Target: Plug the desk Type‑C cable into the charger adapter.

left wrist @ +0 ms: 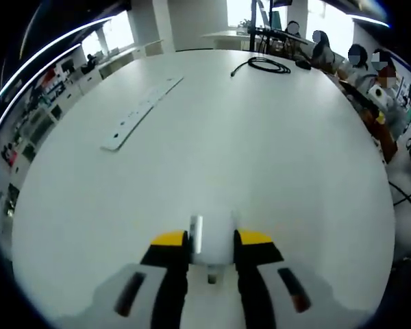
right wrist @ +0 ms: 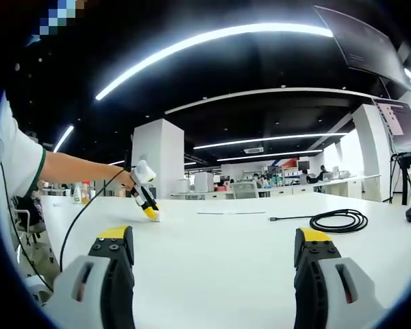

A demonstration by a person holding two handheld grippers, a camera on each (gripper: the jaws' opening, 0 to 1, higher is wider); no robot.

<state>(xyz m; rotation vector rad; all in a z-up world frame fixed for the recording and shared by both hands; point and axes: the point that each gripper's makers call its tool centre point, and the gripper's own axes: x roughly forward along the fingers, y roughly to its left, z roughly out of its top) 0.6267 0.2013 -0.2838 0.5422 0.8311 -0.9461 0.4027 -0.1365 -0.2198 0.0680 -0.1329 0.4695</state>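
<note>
Your left tool (left wrist: 212,240) sits low over the white desk (left wrist: 260,157), its yellow-tipped jaws clamped on the white charger adapter (left wrist: 212,243), which stands between them with a small metal part showing at its upper left edge; in the right gripper view the same left tool (right wrist: 151,212) appears at the far left, tip down on the desk (right wrist: 219,253), held by your outstretched arm (right wrist: 75,171) (a thin dark lead hangs from it toward the desk edge). Your right tool (right wrist: 216,247) hovers above the desk with its jaws wide apart and nothing between them. The black Type-C cable (right wrist: 335,221) lies coiled on the desk well ahead and to the right of the right tool, one loose end stretching left; in the left gripper view the cable (left wrist: 267,65) rests near the far edge, well apart from the adapter. A long white power strip (left wrist: 142,111) lies flat to the left; several people (left wrist: 370,68) sit at the far right side.
</note>
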